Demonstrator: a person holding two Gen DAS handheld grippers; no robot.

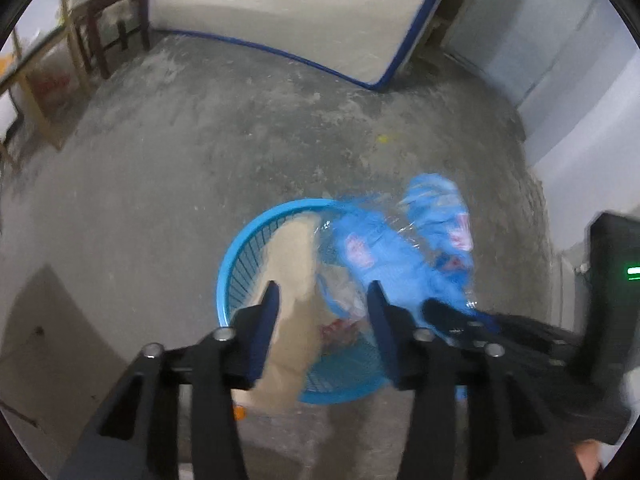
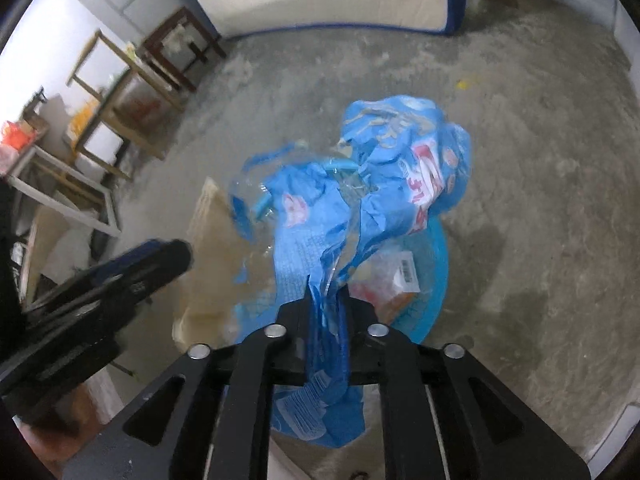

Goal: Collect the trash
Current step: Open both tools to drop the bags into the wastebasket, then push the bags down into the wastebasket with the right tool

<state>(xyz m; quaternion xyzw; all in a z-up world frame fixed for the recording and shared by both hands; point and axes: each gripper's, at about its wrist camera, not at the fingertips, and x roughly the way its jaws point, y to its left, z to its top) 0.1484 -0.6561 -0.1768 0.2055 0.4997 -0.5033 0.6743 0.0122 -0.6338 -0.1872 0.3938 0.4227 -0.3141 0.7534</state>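
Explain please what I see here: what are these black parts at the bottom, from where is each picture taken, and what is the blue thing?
A person holds one two-finger tool in each hand, with a camera looking along its fingers. The left camera shows the left gripper open above a blue plastic basket on the concrete floor; cardboard and wrappers lie in it. The right camera shows the right gripper shut on a crumpled blue plastic bag, held over that basket. A mattress leans behind.
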